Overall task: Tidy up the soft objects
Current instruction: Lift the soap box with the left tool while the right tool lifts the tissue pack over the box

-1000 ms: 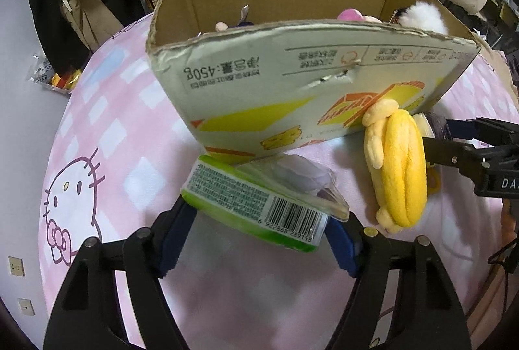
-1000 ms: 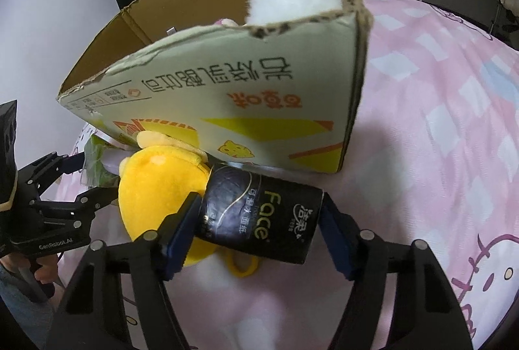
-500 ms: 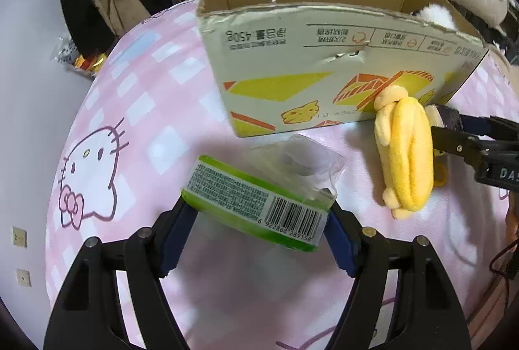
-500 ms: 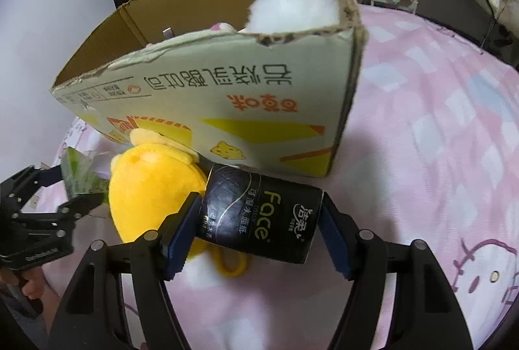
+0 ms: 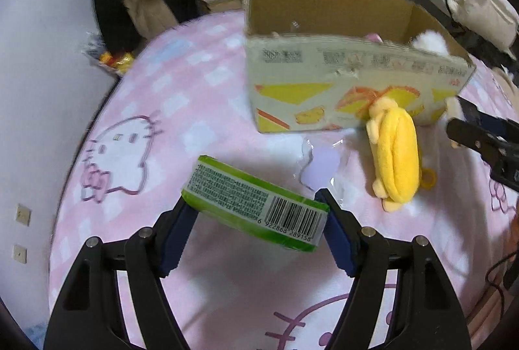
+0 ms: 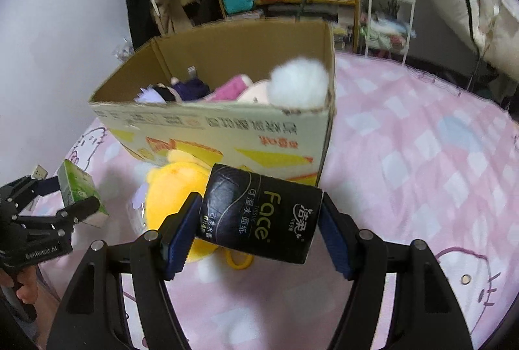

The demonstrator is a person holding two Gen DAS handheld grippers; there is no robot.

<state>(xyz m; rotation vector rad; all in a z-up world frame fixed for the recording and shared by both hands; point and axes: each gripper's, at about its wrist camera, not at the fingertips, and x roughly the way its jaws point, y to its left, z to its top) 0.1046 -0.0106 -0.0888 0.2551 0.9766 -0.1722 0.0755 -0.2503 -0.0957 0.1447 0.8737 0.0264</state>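
Left gripper [image 5: 256, 220]: clamps green tissue pack [image 5: 254, 204], before cardboard box [image 5: 340, 90].
Right gripper [image 6: 259, 226]: clamps black tissue pack [image 6: 259, 218], before box.

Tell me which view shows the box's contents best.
The right wrist view: it looks down into the cardboard box, showing purple, pink and white plush. The left wrist view shows mostly its printed wall, with only white fluff peeking out.

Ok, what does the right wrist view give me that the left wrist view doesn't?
Only the right wrist: the right gripper clamping the black tissue pack, and the box contents, purple and pink plush.
Only the left wrist: the clear plastic bag on the bedspread.
Both: cardboard box, yellow plush, green pack in the left gripper.
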